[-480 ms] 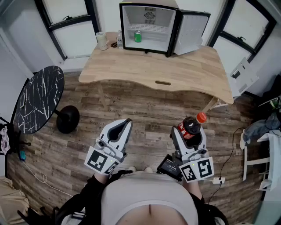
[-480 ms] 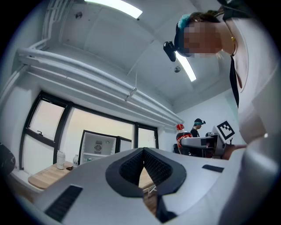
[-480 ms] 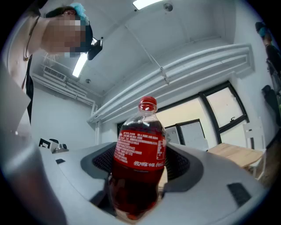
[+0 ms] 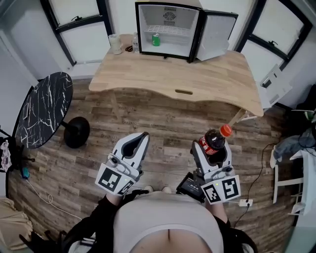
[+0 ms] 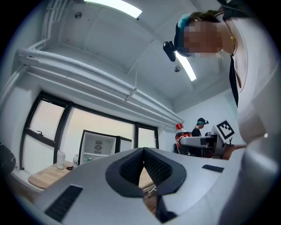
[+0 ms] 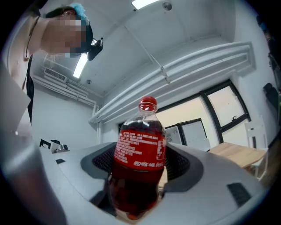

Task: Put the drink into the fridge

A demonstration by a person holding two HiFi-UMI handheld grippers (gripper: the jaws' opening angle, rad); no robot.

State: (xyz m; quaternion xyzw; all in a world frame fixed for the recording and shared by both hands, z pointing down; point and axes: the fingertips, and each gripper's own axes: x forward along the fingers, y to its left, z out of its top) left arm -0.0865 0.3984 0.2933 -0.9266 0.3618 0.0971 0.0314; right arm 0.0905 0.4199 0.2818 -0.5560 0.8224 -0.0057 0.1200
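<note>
On the wood-plank floor (image 4: 163, 123), well short of the worktop (image 4: 197, 79), I stand with both tools held out in front of my body, tilted a little upward. My right fingers (image 4: 198, 152) are spread wide and clamped on a cola bottle (image 4: 214, 141). The ribbed pads press its lower body from both sides. The bottle stands upright between them, red cap on top (dark red drink shows below the red label). My left fingers (image 4: 142, 137) are closed, tips touching, with nothing held between them.

Ahead of me the light wooden worktop runs across the view. At its far edge sits a mini fridge (image 4: 170, 15), its door (image 4: 215, 30) swung open to the right. The inside is white, and a green can (image 4: 156, 40) stands in the left part of the compartment. Just left of the fridge, on the worktop, are a pale cup (image 4: 115, 44) and a small clear bottle (image 4: 135, 43).

The cola bottle is well apart from the fridge. It is on my side of the worktop, held in the air over the floor. To my left stands a round black table (image 4: 42, 111) with white marbling, on a black base.
</note>
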